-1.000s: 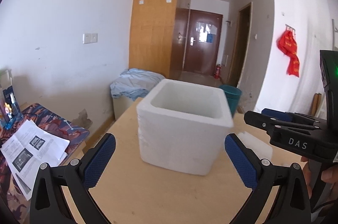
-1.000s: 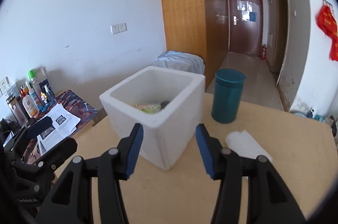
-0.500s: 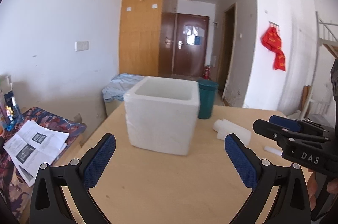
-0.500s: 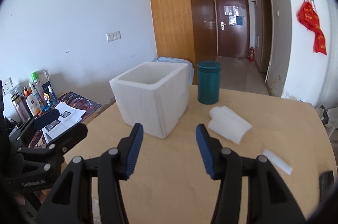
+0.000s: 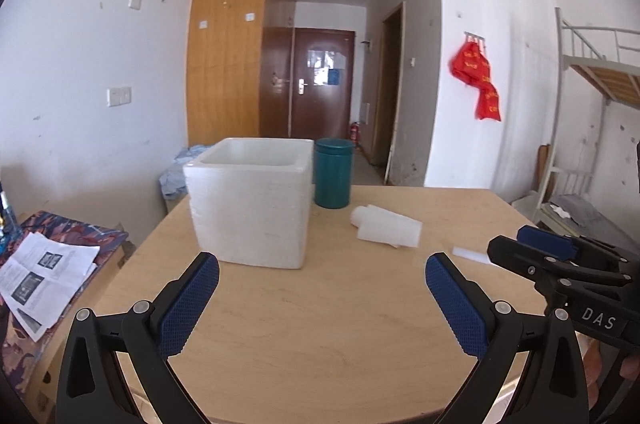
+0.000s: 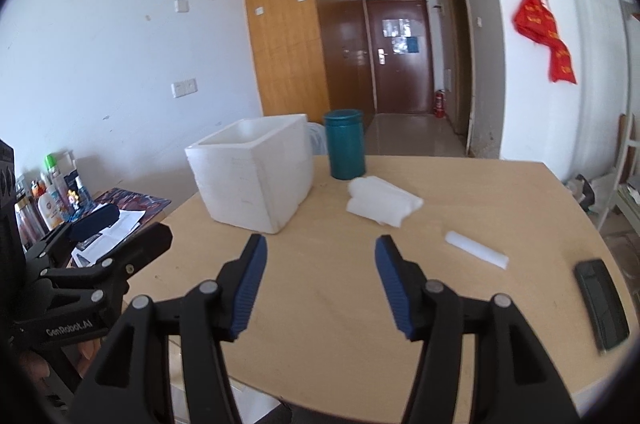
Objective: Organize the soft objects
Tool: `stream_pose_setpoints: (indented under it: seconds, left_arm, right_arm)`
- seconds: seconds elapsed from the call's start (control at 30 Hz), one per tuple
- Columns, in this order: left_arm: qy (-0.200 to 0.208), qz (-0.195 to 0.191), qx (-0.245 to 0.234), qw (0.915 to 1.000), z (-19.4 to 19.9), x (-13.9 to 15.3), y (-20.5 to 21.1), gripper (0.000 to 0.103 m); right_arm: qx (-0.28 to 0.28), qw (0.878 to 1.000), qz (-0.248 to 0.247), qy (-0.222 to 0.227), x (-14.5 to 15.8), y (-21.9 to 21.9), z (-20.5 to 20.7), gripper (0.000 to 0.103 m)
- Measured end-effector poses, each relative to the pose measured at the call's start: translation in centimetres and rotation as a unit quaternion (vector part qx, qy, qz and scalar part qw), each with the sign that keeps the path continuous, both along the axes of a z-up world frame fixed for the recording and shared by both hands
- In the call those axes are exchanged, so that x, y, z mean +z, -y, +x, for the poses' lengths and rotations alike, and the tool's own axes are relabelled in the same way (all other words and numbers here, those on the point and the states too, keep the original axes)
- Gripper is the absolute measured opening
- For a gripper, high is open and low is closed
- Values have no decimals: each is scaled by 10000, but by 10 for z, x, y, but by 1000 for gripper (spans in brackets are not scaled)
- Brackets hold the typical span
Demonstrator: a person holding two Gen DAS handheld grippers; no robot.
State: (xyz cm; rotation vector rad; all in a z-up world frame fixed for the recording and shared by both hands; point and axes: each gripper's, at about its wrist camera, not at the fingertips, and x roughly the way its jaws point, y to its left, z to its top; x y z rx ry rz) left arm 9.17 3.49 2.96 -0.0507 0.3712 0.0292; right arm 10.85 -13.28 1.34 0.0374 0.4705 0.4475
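A white foam box stands open-topped on the wooden table, left of centre; it also shows in the right wrist view. A white soft foam bundle lies right of it, also seen in the right wrist view. A small white foam stick lies further right. My left gripper is open and empty, well short of the box. My right gripper is open and empty, near the table's front edge. The box's inside is hidden.
A teal canister stands behind the box. A black flat device lies at the table's right edge. Papers lie on a patterned surface to the left, with bottles beyond. A bed frame stands at right.
Both grippers have pulled back from the foam box, which now looks smaller and farther. The foam bundle, foam stick and black device have come into view. Both grippers stay open.
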Motion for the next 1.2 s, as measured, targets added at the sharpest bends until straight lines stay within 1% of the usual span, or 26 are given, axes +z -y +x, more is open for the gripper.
stream_pose_setpoints:
  seconds: [0.33, 0.5, 0.63, 0.83, 0.93, 1.2]
  left_arm:
    - [52, 51, -588, 9982, -6, -9, 43, 103]
    - [68, -80, -929, 9956, -10, -12, 64, 103]
    - [47, -59, -1010, 9949, -6, -13, 77, 103]
    - [41, -23, -1098, 9939, 6, -16, 89, 103]
    - [2, 21, -1084, 9941, 17, -18, 93, 103]
    - [-159, -35, -1030, 9945, 54, -23, 93, 103]
  right_arm:
    - [-510, 9987, -2, -38, -13, 41, -21, 61]
    - [-731, 9973, -30, -62, -17, 58, -22, 61]
    - [-850, 9963, -24, -133, -23, 71, -19, 61]
    - [-798, 9966, -75, -190, -28, 74, -5, 61]
    - [-792, 9965, -131, -214, -30, 74, 4, 61]
    - [-783, 9962, -247, -296, -35, 78, 34, 61]
